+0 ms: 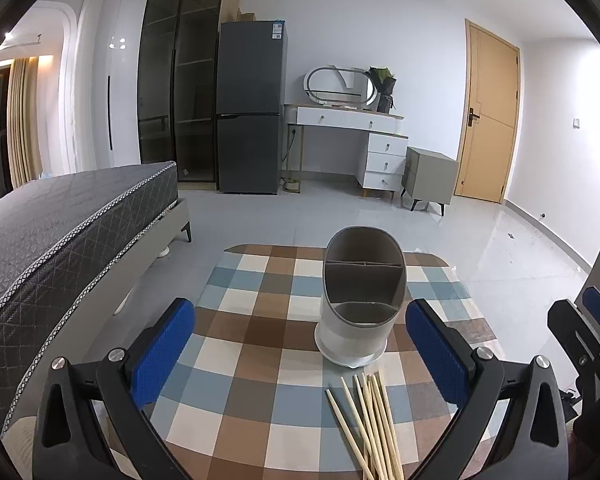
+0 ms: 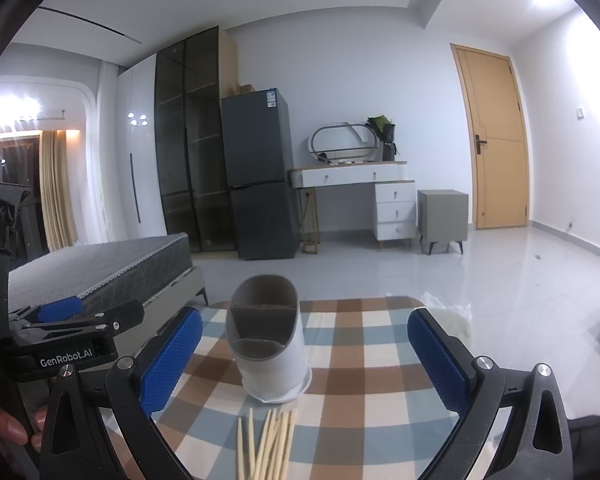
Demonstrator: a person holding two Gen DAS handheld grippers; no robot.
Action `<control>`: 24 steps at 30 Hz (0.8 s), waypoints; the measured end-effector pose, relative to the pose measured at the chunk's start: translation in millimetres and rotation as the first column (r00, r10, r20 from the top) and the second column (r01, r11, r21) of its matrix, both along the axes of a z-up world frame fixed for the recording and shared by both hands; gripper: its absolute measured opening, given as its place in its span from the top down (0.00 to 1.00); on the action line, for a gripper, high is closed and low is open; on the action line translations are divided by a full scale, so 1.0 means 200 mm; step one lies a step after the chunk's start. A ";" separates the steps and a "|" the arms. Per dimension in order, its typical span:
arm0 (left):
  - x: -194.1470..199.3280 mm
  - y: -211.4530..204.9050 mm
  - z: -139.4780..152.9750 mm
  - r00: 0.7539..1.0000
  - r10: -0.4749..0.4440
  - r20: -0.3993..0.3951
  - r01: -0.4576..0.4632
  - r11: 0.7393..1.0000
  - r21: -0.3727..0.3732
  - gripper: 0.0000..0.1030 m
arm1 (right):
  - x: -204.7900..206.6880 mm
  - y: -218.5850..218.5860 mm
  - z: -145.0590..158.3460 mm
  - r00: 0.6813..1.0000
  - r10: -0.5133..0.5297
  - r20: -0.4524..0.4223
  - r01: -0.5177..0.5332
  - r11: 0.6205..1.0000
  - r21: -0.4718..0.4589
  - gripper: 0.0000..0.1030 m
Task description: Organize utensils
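Observation:
A grey and white utensil holder (image 1: 358, 300) with inner compartments stands upright on the checked tablecloth (image 1: 252, 320); its compartments look empty. Several wooden chopsticks (image 1: 368, 424) lie in a loose bunch on the cloth just in front of it. My left gripper (image 1: 300, 348) is open and empty, hovering above the cloth with the holder between its blue pads. In the right wrist view the holder (image 2: 266, 332) and chopsticks (image 2: 266, 444) sit ahead of my right gripper (image 2: 304, 356), which is open and empty. The left gripper (image 2: 76, 320) shows at the left there.
A bed (image 1: 60, 232) stands close to the table's left side. A fridge (image 1: 250, 108), a white dressing table (image 1: 352, 136), a grey nightstand (image 1: 428, 176) and a wooden door (image 1: 488, 116) line the far wall across a tiled floor. The right gripper (image 1: 596, 320) shows at the right edge.

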State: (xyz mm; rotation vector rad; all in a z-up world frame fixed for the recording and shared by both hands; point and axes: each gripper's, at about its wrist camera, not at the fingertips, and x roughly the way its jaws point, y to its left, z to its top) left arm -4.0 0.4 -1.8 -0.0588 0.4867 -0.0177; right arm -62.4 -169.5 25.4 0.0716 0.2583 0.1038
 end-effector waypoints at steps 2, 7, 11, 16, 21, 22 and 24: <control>0.00 0.00 0.00 1.000 0.000 -0.001 0.000 1.000 -0.003 0.01 | 0.00 0.00 0.00 1.000 -0.002 0.002 0.002 1.000 -0.001 0.00; 0.00 0.01 0.00 1.000 0.003 -0.004 -0.003 1.000 -0.009 0.01 | 0.00 0.00 0.00 1.000 -0.003 0.003 0.003 1.000 -0.002 0.00; 0.00 0.01 0.01 1.000 0.002 -0.005 -0.002 1.000 -0.010 0.01 | -0.01 0.00 0.01 1.000 -0.003 0.003 0.003 1.000 -0.004 0.00; 0.00 0.02 0.01 1.000 0.000 -0.012 0.000 1.000 -0.017 0.01 | -0.01 0.00 0.01 1.000 -0.004 0.004 0.004 1.000 -0.005 0.00; 0.00 0.02 0.01 1.000 0.002 -0.012 -0.002 1.000 -0.020 0.01 | -0.01 0.00 0.01 1.000 -0.004 0.004 0.004 1.000 -0.007 0.00; 0.00 0.02 0.01 1.000 0.001 -0.012 -0.001 1.000 -0.021 0.01 | -0.01 0.00 0.01 1.000 -0.004 0.004 0.004 1.000 -0.008 0.00; 0.00 0.02 0.01 1.000 0.001 -0.012 -0.002 1.000 -0.020 0.01 | -0.01 0.00 0.01 1.000 -0.005 0.004 0.005 1.000 -0.008 0.00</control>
